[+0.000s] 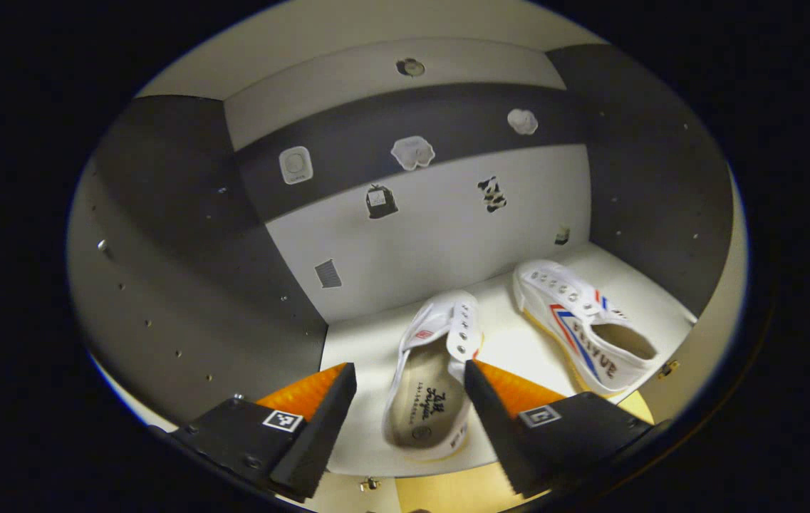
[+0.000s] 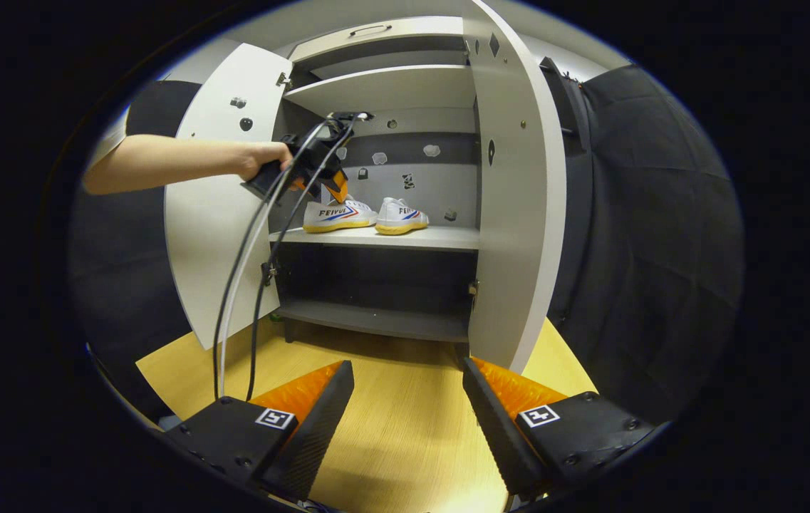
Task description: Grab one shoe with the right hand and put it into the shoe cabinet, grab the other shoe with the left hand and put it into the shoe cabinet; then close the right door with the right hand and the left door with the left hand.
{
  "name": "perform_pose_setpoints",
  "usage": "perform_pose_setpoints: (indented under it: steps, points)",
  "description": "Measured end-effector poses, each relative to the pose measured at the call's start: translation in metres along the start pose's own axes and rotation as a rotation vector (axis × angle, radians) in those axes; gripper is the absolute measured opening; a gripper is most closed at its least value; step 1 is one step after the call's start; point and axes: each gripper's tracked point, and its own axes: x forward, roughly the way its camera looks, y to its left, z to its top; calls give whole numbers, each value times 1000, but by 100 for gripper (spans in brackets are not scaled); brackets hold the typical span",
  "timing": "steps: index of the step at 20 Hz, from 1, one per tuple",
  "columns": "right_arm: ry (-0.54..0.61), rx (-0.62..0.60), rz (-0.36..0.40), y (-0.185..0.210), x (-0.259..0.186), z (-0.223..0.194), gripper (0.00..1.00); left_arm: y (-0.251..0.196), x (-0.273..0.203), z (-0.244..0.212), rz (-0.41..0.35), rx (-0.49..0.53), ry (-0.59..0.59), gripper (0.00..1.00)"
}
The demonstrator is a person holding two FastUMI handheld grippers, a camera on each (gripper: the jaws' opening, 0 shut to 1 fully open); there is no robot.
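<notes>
Resting side by side, both shoes [image 2: 365,215] occupy the cabinet shelf [image 2: 383,239], doors [image 2: 515,192] open.

Shoes [image 1: 440,370] white canvas (probably); cabinet [image 2: 511,214] matt laminate; floor [image 2: 405,413] pale wood.

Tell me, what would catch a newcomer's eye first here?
Two white shoes, one beside the other, sit on the middle shelf of a cabinet whose two doors, left and right, stand open. A hand holds the left gripper open over the nearer shoe. The right gripper waits open above the wooden floor.
</notes>
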Motion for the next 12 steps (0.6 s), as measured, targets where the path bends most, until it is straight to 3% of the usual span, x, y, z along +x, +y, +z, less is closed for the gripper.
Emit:
perform_pose_setpoints:
  steps: [1, 7, 12]
  points:
    - [-6, 1, -6, -1, -3, 5, 98, -2, -15, 0, -15, -24, -37, 98]
    - [-60, 5, -77, -18, -30, 46, 96, -16, -130, -7, -74, -133, -274, 97]
    - [-151, 31, -171, -56, -67, 89, 98, -46, -196, -63, -156, -203, -346, 97]
